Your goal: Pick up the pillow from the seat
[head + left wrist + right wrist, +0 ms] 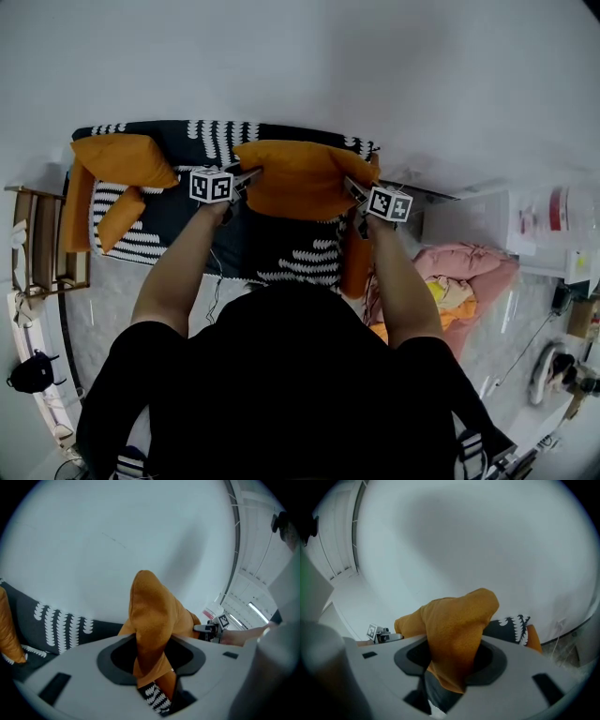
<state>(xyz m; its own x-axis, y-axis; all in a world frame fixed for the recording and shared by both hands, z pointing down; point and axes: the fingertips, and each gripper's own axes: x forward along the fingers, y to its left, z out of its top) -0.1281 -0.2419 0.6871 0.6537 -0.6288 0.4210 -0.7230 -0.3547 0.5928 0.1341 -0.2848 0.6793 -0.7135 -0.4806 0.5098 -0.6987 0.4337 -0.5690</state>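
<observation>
Pillow [300,178]: plain orange fabric, soft and roughly rectangular, no print. It's reading brighter than the seat [220,234], which is wearing a black cover with white leaf-like rows.

Pillow is spanning between both grippers, over the back half of the seat and right of the seat's middle. Can't tell whether its lower edge is touching the seat.

Left gripper [249,175] is sitting at the pillow's left edge. Its fingers are pinched nearly together on a bunched fold of orange fabric. In the left gripper view the fold is running up through the gap and flaring out above it.

Right gripper [351,187] is doing the same at the pillow's right edge. Its fingers are clamped tight on a gathered corner, with fabric bulging up and over them in the right gripper view.

Two more orange cushions are lying at the seat's left end: upper cushion [122,157] and lower cushion [120,217]. Neither gripper is touching them.
</observation>
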